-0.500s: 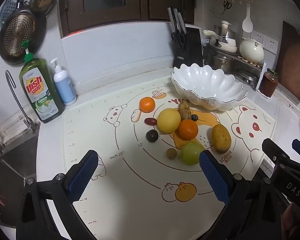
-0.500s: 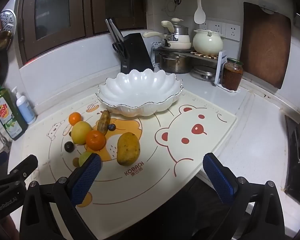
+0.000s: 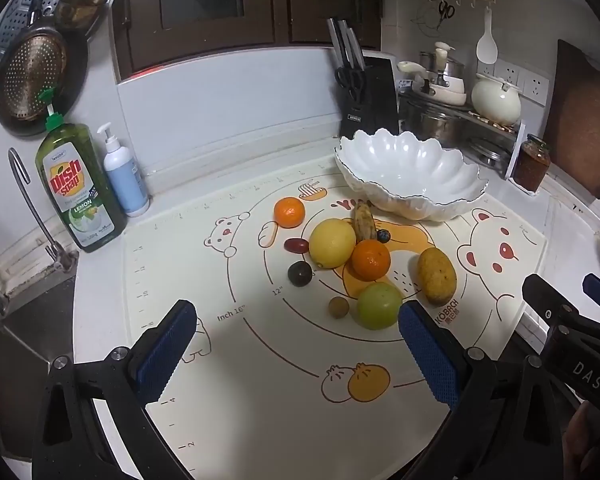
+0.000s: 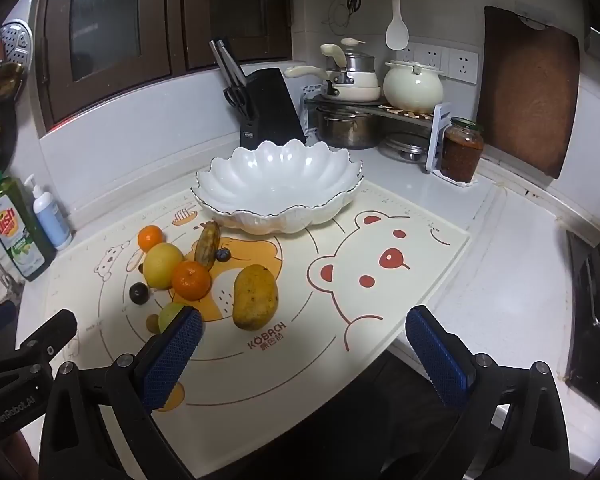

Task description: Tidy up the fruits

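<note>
Several fruits lie clustered on a cartoon-bear mat [image 3: 260, 360]: a lemon [image 3: 332, 243], two oranges [image 3: 371, 259] [image 3: 289, 211], a green apple [image 3: 379, 305], a mango [image 3: 436, 275], a browned banana [image 3: 364, 216], a dark plum [image 3: 299, 273] and small berries. Behind them stands a white scalloped bowl [image 3: 410, 174] [image 4: 278, 182], holding nothing. My left gripper [image 3: 298, 350] hovers open over the mat's near side, short of the fruit. My right gripper [image 4: 304, 354] is open too, near the mat's front edge, right of the mango [image 4: 255, 296].
Dish soap [image 3: 78, 184] and a pump bottle [image 3: 125, 176] stand at the back left by the sink [image 3: 32, 320]. A knife block [image 4: 270, 110], pots on a rack [image 4: 364, 120] and a jar [image 4: 461, 148] crowd the back right. A stove edge [image 4: 592, 300] is at right.
</note>
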`<state>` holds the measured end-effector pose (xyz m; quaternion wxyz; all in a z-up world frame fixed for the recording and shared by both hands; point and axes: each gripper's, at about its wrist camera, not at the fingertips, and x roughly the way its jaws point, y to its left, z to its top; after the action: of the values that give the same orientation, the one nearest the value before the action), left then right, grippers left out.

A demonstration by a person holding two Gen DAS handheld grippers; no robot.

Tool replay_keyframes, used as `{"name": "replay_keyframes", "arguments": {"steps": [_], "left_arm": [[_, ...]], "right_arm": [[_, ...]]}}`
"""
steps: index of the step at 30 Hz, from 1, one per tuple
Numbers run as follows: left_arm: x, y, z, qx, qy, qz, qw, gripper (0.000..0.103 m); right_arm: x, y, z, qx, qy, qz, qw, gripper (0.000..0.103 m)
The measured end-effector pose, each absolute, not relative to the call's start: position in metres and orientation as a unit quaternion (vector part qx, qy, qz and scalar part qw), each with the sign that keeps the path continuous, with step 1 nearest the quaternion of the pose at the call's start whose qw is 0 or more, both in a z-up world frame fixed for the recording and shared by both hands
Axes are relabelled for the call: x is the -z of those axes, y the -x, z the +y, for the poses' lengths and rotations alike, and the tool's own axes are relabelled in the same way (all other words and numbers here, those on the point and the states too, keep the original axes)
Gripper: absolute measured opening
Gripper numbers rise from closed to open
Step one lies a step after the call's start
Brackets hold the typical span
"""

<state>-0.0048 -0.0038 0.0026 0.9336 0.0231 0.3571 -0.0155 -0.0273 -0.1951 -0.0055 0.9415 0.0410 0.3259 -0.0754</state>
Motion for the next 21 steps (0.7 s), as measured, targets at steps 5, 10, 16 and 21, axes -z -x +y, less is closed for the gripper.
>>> {"name": "replay_keyframes", "arguments": {"steps": [5,10,16,21], "left_arm": [[-0.0033,0.0046,-0.0036,0.016,-0.023,0.357,0.934,0.103],[-0.0036,0.0047,-0.0038,0.016,-0.024,0.356,0.934,0.103],[-0.0029,0.0048,-0.0063,0.020,-0.025,0.357,0.933,0.103],[-0.0050,0.0062,-0.0068,0.023,-0.027,0.357,0.933,0.103]], "right_arm": [[0.0036,0.0260,-0.1966,0.076,-0.041,0.326,0.941,0.103],[0.0034,0.0252,-0.1962,0.076,-0.041,0.328,0.941,0.103],[0.0022,0.0277,-0.1984,0.076,-0.041,0.327,0.941,0.103],[0.0030,0.0274,-0.1990,0.076,-0.041,0.327,0.941,0.103]]}}
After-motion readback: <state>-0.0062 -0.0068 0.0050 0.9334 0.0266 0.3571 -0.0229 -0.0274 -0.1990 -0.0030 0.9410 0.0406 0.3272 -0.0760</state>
